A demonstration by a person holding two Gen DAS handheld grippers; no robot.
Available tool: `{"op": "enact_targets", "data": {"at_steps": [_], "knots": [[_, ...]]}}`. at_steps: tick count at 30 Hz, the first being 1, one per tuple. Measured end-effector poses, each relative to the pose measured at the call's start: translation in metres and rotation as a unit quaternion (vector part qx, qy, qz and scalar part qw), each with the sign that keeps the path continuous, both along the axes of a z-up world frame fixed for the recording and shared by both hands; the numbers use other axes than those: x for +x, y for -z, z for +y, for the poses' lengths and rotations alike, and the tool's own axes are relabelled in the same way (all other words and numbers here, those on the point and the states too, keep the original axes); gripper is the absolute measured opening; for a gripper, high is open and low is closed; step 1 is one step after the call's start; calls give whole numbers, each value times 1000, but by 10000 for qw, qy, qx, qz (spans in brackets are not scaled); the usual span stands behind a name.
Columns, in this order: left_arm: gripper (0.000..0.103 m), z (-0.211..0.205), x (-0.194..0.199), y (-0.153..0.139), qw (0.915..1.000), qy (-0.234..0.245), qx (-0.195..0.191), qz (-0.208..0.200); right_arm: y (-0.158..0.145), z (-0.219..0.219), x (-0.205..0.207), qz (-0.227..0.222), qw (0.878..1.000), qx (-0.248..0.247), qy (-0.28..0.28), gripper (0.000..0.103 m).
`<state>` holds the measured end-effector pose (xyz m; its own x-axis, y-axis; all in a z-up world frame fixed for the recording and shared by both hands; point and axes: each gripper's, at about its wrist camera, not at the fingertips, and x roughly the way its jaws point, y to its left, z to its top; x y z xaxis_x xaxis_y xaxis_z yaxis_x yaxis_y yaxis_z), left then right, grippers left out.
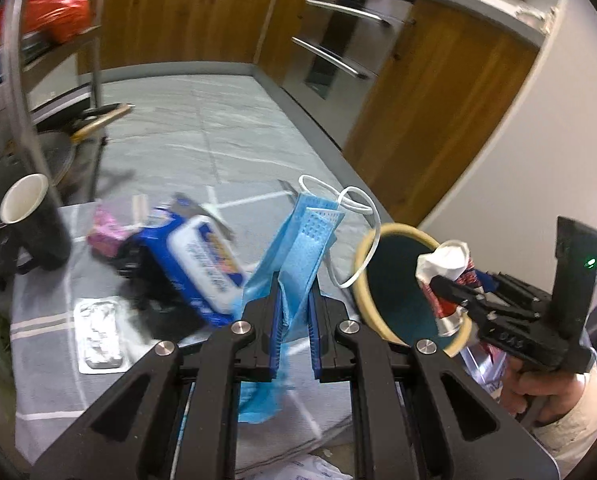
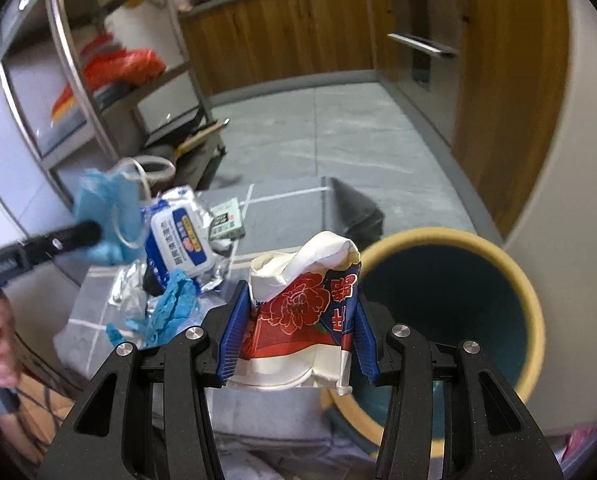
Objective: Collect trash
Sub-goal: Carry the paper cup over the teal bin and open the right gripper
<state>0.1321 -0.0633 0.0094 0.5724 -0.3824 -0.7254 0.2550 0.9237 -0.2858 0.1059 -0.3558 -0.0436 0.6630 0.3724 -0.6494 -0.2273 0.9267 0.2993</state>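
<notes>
Two grippers are in your hands, and each one is clamped on one piece of trash. Your left gripper [image 1: 294,300] has its jaws pressed together on one blue face mask [image 1: 298,240]; the mask stands up between the blue pads, and its two white ear loops hang toward the bin. Your right gripper [image 2: 296,336] has its jaws closed on one crushed paper cup [image 2: 306,304] with a red flower print; the cup is just beside the bin's rim, on its left side, and I cannot tell if it touches the rim.

One bin [image 2: 534,320] is here, round, with a cream rim and a dark teal inside. It stands at the right edge of the table [image 1: 42,368], which has a grey cloth with white lines.

To the left of the bin, on the cloth, I count these things: one blue and white pack of wet wipes [image 1: 202,264], one silver pill strip [image 1: 100,334] nearer to you than the pack, one pink wrapper [image 1: 106,228] behind the pack, and one black cup [image 1: 38,224] with a white inside, farthest from the bin. From the right wrist view, one small green and white box [image 2: 226,220] lies behind the pack, and one crumpled blue piece [image 2: 170,304] lies between the pack and your right gripper. The left part of both views is blurred, so smaller things there I cannot count.
</notes>
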Motion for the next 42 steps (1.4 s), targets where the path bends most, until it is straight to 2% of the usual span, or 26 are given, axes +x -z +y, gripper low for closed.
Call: {"op": "enact_targets", "data": {"at_steps": [10,22,26,28,30,32,34,42], "knots": [[10,-99,14,28,9966,745,56,353,13,-67,-16,83,9969,412,669,49],[11,-201,35,81,9847,1429,386,921,36,-101,-14,420,9892,769,1171,50],[11,-212,41,102,9810,1491,485,1146,42,-102,-11,488,9887,766,1192,50],[15,-216,41,108,9799,1505,542,1196,44,-100,-9,515,9889,746,1181,50],[23,-215,42,110,9795,1523,540,1204,47,-102,-8,544,9888,743,1171,50],[43,-212,44,107,9807,1486,508,1167,49,-101,-8,570,9887,745,1168,50],[49,-205,44,101,9828,1425,434,1096,51,-101,-7,595,9885,742,1175,51],[53,-158,47,65,9921,943,142,817,60,-92,1,762,9888,604,1136,52]]}}
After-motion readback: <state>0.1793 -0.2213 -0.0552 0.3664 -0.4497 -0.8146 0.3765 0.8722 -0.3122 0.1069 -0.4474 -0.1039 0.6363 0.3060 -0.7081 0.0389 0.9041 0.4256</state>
